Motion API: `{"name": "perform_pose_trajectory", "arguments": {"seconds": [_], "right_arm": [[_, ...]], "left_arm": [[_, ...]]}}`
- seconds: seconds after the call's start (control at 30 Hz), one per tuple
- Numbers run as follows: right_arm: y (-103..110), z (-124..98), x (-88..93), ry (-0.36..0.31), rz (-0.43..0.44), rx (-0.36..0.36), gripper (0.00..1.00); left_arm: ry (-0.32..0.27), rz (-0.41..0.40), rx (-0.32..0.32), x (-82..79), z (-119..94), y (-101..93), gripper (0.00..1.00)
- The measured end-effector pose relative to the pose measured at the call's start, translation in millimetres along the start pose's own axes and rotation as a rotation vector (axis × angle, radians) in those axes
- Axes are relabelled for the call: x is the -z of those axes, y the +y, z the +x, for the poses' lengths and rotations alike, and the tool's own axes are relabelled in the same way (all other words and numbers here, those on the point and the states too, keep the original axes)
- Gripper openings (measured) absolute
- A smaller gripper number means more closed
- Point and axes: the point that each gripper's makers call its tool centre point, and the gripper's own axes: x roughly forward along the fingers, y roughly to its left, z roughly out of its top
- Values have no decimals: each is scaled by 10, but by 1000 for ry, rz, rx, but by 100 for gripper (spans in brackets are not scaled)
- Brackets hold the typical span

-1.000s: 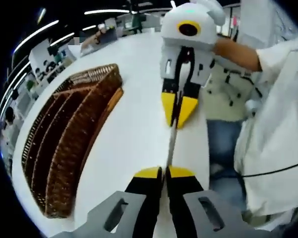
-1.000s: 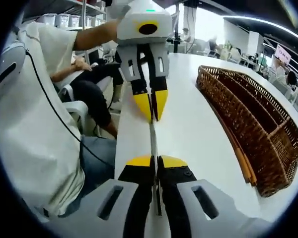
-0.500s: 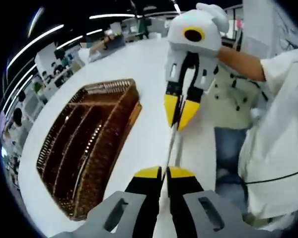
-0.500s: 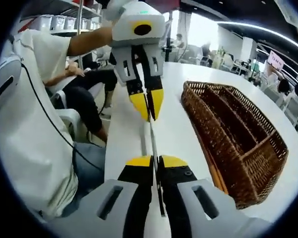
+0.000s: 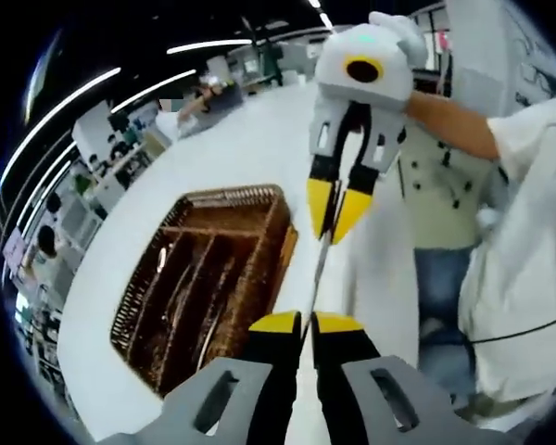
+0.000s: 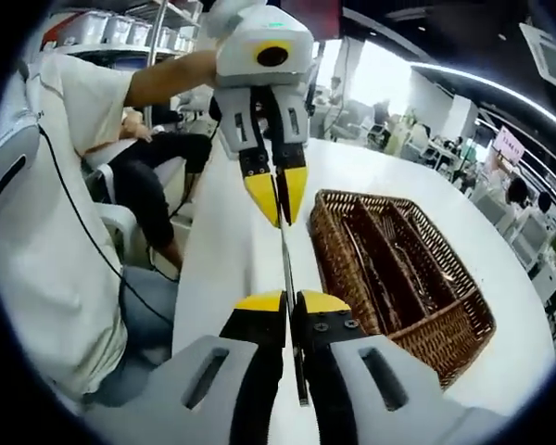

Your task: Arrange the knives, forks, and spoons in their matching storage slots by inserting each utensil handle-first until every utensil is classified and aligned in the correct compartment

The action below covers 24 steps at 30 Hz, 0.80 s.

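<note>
**Utensil held at both ends above the table**

Both views now look down more steeply, revealing the wicker tray's (image 5: 204, 278) compartments. Left gripper (image 5: 301, 323) and right gripper (image 6: 282, 301) each clench one end of a thin metal utensil (image 5: 317, 269), stretched between them over the white table (image 6: 222, 250). Beside it sits the tray (image 6: 398, 278), utensils inside indistinct. Which utensil is held is unclear.

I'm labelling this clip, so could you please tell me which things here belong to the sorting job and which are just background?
Job:
- thin metal utensil, held at both ends
- left hand-held gripper
- right hand-held gripper
- wicker tray with compartments
- white table

Background:
- seated person
- office desks
</note>
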Motion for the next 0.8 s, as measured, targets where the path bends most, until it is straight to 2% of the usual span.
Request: {"name": "perform_pose_trajectory", "arguments": {"seconds": [0.23,0.43,0.8], "right_arm": [[-160,10,-97,-4,-18,15,4],[-318,55,-157,2,-30,-4,4],[-493,157,-103,14,-33,-22,5]], "left_arm": [[12,16,-20,-38,-66,128,3],[10,4,-34,-49,-98,252,3],[25,-10,-23,4,3,452,3]]}}
